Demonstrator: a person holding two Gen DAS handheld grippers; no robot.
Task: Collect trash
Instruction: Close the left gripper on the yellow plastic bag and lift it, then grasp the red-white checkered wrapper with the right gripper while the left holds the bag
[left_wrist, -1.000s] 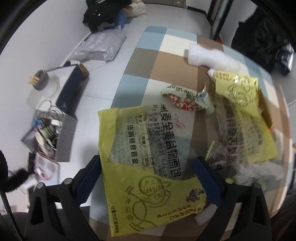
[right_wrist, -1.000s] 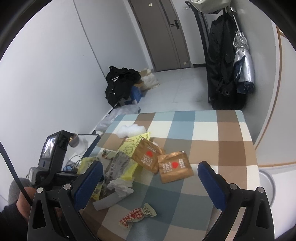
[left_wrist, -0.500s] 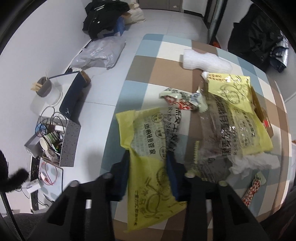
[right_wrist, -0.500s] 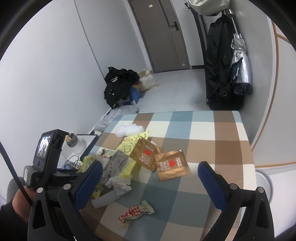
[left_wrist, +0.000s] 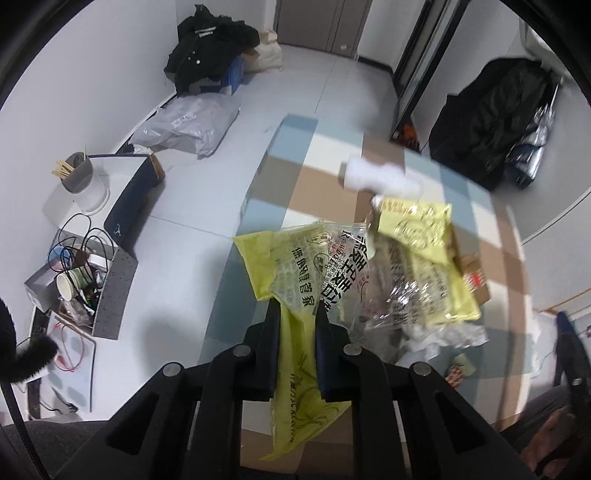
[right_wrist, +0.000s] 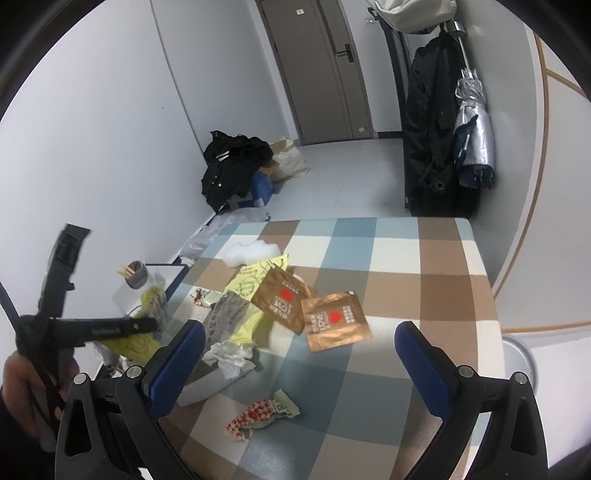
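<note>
Your left gripper (left_wrist: 297, 314) just squeezed shut on the yellow bread bag (left_wrist: 295, 280), lifting it. Your right gripper (right_wrist: 299, 354) waits wide open.

Left wrist view steeply down, right wrist view shallower – both share checkered table (left_wrist: 321, 177)

Checked tablecloth (right_wrist: 391, 254), black coat on rack (right_wrist: 432, 122), silver umbrella (right_wrist: 474, 125), grey door (right_wrist: 314, 70), cup of sticks (left_wrist: 75, 171)

Left tongs (left_wrist: 297, 314): matte black frame, silver screw heads, dark blue pads. Right tongs (right_wrist: 299, 354) match, brighter blue ribbed pads (right_wrist: 177, 362). A dark sleeve and bare hand (right_wrist: 22, 387) beside a thin black cable.
</note>
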